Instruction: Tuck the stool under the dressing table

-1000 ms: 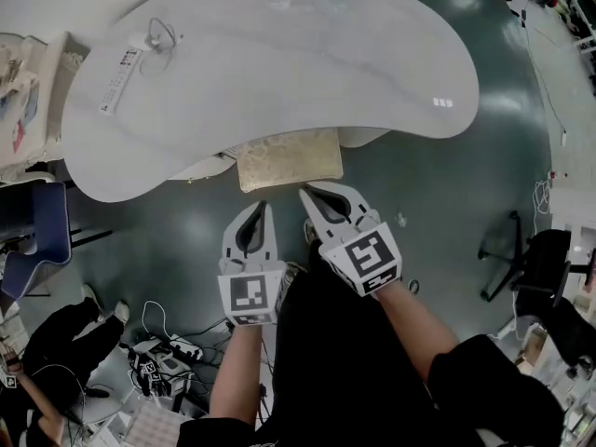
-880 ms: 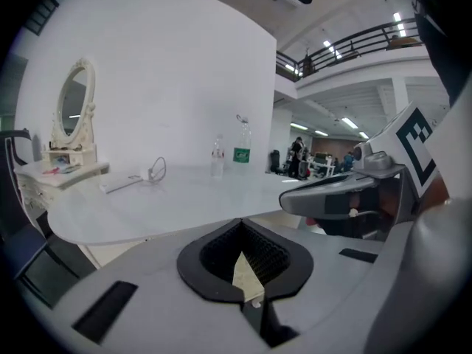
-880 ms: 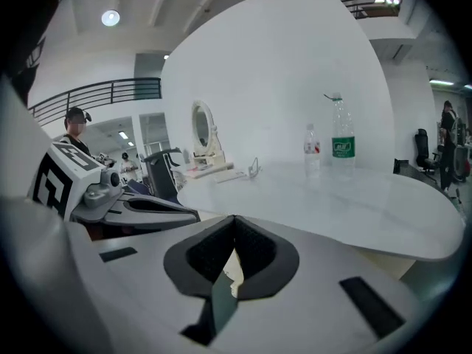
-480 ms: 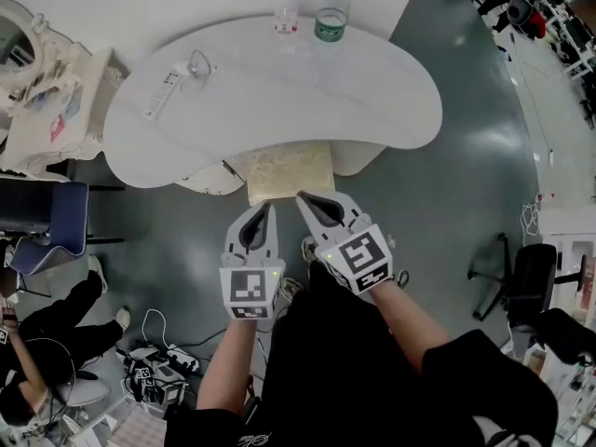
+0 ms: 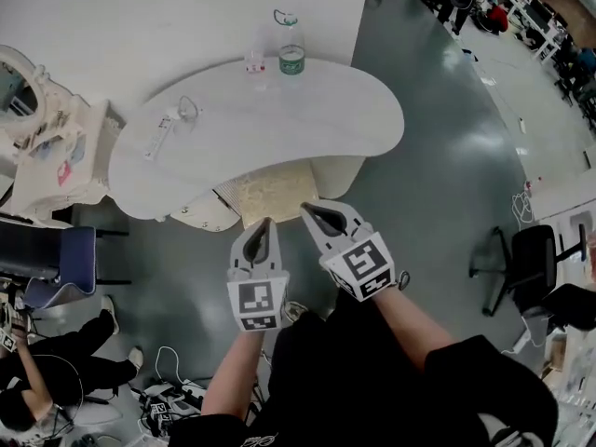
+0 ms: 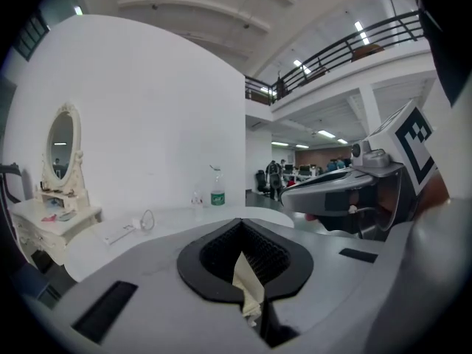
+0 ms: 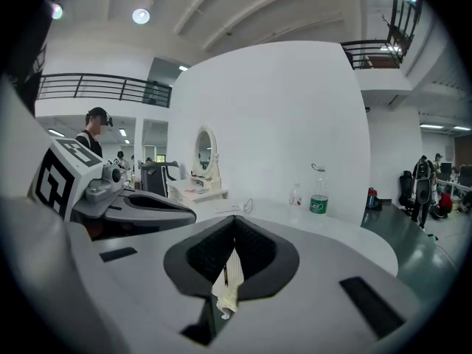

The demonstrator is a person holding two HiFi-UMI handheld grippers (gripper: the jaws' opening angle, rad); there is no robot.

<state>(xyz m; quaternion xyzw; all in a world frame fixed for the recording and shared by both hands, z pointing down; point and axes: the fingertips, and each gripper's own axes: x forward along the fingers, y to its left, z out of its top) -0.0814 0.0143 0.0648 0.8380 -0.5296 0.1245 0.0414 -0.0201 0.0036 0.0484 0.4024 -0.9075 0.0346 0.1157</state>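
Beige stool partly under white table, head view only

The floor is dark grey-green and shiny. A big white wall curves round behind. A small white cabinet with an oval mirror stands at the left by the wall. Near it is a blue chair. A black office chair stands on the right, well apart. Cables lie in a heap on the floor, near a sitting person. High up runs a balcony with a dark railing. Round lamps shine on the ceiling. Far back stand more people.
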